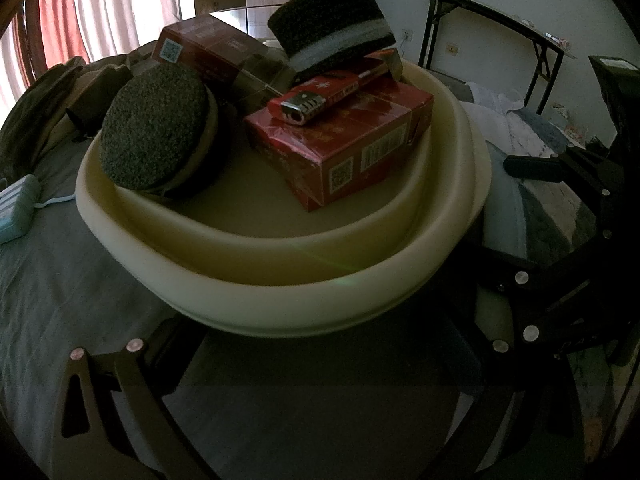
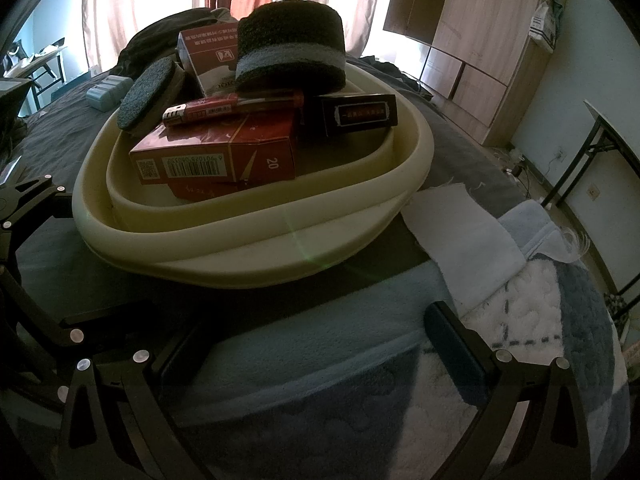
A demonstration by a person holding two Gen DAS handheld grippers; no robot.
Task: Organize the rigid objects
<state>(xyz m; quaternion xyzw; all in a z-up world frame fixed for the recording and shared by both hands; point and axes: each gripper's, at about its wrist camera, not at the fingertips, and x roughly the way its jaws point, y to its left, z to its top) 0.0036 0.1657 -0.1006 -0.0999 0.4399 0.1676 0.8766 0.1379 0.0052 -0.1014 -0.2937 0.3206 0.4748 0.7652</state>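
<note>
Basin [image 1: 280, 304] sits on the bed [image 1: 60, 280] right in front of you, cream and collapsed flat, with everything piled inside it. Your left gripper [image 1: 316, 360] is spread wide just below the basin's near rim, nothing between its fingers. Your right gripper [image 2: 312, 344] is also spread, over the blue blanket [image 2: 540, 320], empty, close to the basin but not touching it.

Inside the basin, a red box [image 1: 352, 152] lies flat near the middle with a lighter [image 1: 320, 98] resting on top of it. A round scrubber [image 1: 156, 128] leans on edge against the left rim. A second scrubber [image 1: 332, 24], dark with a pale band, sits highest at the back, propped on the other things. Behind it stands a second red box [image 1: 208, 48], tilted. From your right view a black box [image 2: 356, 114] lies on the far right rim, just beside the lighter's end.

A white cloth [image 2: 460, 236] lies on the blanket, touching the basin's right side. A pale blue case [image 1: 16, 208] rests on the bed to the left, apart from the basin.
</note>
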